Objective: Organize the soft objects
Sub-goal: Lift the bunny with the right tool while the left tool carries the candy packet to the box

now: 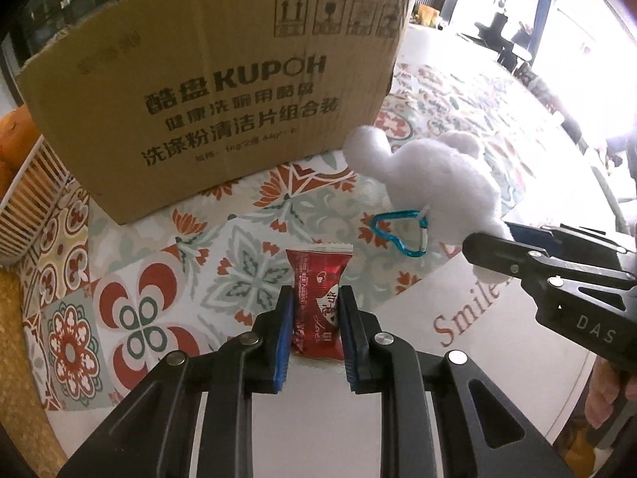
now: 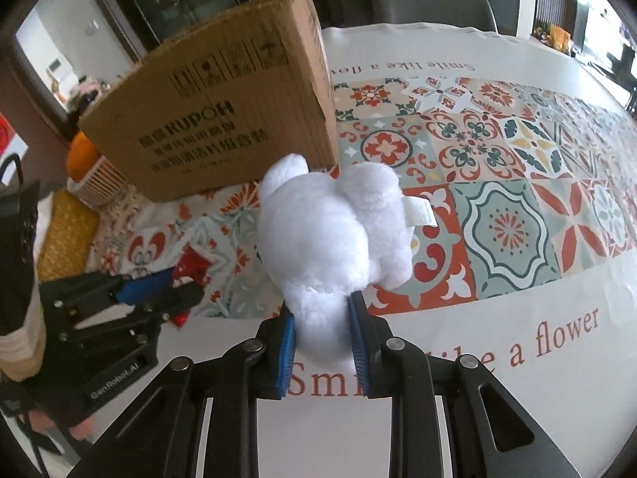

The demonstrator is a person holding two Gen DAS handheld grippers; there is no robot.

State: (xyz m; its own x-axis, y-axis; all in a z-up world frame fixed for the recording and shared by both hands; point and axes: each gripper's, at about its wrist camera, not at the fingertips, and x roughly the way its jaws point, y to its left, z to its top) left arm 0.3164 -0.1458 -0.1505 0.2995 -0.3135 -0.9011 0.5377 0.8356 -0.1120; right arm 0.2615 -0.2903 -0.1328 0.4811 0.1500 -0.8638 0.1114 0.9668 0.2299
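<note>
You've got left hand-held gripper clamping red candy packet, right hand-held gripper pinching white plush toy low. Risks: slick wrapper slips; plush sags, carabiner snags cardboard box rim.

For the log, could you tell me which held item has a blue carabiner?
The white plush toy in the right gripper; the left gripper's red packet has none.

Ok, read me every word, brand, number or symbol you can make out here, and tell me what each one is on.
"KUPOH", then Chinese lines and four handling symbols: cardboard box; its small specification line is blurred.
"Smile like a flower", partly covered: tablecloth, repeated upside down at its far edge.
"DAS", cut off: right tongs.
"GenRobot.AI": left tongs.
"Love" and Chinese print too small to read: red candy wrapper.
Tag on white plush toy: unreadable.
</note>
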